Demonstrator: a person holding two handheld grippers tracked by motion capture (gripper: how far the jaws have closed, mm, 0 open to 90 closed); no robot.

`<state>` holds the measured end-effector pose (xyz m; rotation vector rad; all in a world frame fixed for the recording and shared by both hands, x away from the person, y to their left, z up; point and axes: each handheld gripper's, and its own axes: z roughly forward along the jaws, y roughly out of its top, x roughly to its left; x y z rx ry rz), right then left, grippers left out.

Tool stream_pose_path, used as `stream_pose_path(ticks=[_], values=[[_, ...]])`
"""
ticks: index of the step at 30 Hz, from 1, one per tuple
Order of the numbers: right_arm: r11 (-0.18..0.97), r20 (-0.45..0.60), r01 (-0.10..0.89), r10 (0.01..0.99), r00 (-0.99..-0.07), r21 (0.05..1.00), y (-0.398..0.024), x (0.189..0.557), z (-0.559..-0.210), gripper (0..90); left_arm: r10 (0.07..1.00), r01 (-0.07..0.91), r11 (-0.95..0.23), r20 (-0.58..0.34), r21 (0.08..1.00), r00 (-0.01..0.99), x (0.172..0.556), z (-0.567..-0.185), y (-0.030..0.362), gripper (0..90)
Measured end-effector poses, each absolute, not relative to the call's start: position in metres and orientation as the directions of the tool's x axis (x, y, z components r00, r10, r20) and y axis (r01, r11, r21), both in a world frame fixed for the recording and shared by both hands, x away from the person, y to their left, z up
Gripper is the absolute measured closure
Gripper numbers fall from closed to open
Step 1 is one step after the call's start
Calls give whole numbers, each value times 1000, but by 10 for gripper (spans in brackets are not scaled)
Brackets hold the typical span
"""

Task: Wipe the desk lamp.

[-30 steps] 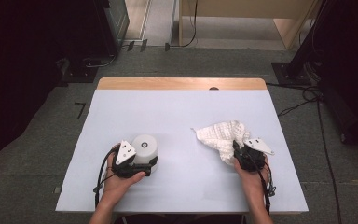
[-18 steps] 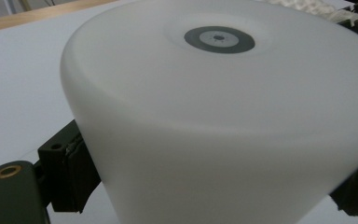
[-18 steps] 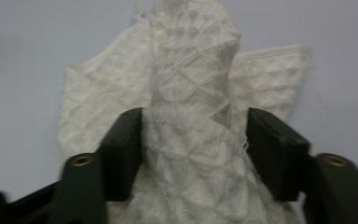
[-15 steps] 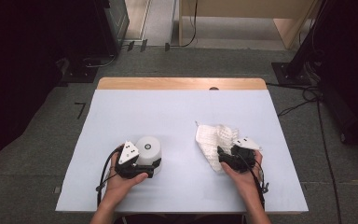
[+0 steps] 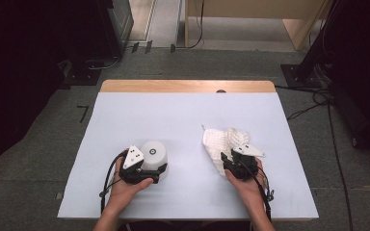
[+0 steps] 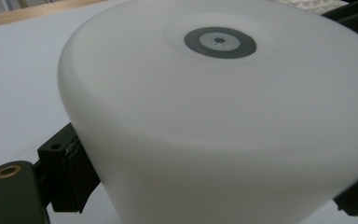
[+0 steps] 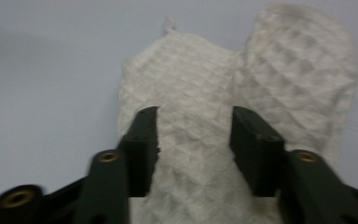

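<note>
A white cup [image 5: 154, 155] stands upside down on the pale desk [image 5: 183, 115], smooth and tapered, a grey ring on its flat base; what is inside cannot be told. The left tongs [image 5: 150, 172] clamp its wall. Well apart to the right lies a crumpled white waffle-weave cloth [image 5: 219, 144]. The right tongs [image 7: 193, 135] stand half open over it, having just been closing, pads not pressing.
</note>
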<state>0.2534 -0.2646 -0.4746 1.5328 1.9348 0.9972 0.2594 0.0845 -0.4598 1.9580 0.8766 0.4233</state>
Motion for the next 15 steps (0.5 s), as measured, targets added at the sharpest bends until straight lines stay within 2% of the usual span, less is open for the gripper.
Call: stream_pose_path(ticks=[2, 5, 11, 15], values=[[104, 48, 632, 975, -219, 768, -266, 257, -478, 265, 725, 408, -321, -55, 855, 686, 260, -460, 84, 81], [95, 32, 650, 983, -182, 754, -266, 261, -484, 171, 726, 404, -328, -46, 854, 686, 259, -460, 83, 81], [78, -14, 664, 995, -101, 744, -274, 267, -490, 151, 725, 405, -332, -44, 852, 687, 258, -460, 83, 81], [43, -4, 674, 998, -60, 737, -284, 272, -491, 158, 726, 406, -331, -45, 852, 687, 258, -460, 83, 81]])
